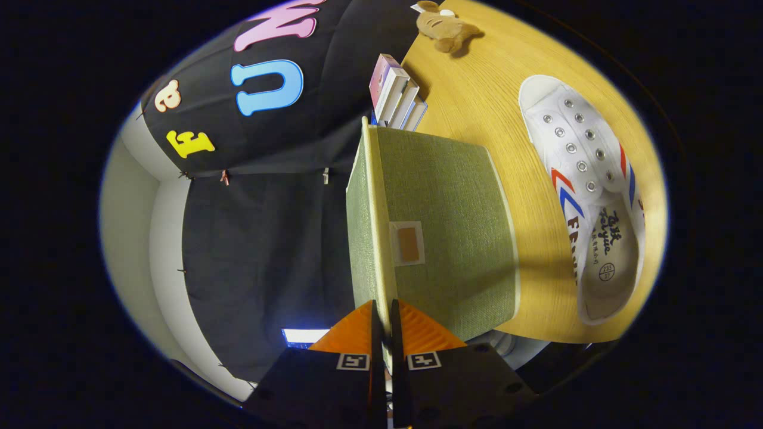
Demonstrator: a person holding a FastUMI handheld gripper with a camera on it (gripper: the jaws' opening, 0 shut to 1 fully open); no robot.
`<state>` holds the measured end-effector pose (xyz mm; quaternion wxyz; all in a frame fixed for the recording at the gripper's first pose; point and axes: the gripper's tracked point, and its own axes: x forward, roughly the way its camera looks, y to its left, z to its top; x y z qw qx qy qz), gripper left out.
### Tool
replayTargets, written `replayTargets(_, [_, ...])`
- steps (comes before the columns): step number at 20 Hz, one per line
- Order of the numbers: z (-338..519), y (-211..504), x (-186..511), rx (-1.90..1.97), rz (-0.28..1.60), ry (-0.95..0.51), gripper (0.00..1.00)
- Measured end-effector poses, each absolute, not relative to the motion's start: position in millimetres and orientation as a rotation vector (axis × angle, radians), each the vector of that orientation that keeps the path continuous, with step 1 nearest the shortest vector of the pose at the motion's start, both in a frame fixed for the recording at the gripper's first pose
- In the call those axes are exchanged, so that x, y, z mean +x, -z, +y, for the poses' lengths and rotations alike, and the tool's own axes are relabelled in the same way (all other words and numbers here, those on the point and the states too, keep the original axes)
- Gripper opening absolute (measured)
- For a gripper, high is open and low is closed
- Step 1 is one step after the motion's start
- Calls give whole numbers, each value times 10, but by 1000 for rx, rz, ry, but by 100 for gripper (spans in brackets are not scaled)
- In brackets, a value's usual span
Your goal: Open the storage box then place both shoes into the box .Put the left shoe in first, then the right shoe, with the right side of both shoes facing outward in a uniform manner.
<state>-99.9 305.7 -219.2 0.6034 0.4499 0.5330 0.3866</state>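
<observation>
Now fingers (384,325) pinching lid (377,238), shoe (587,190) beside

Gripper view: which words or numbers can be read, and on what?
"FE": side of the white shoe; the rest is hidden.
"Feiyue": script on its insole; the characters above it and the round stamp are too small to read.
Patch on the storage box lid: no text.
Gripper, jaws pinching the lid's edge: square markers, no words.
</observation>
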Motion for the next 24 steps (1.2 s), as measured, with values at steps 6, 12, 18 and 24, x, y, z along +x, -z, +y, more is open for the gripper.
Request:
replayTargets(6, [3055,2037,-1001,1028,1253,-864,5])
replayTargets(12, [3171,1460,-1037,1043,1203,-893,5])
replayTargets(18, [3465,927,-972,1014,1136,-950,5])
replayTargets(24, [3919,569,-985,1021,1123,-1008,5])
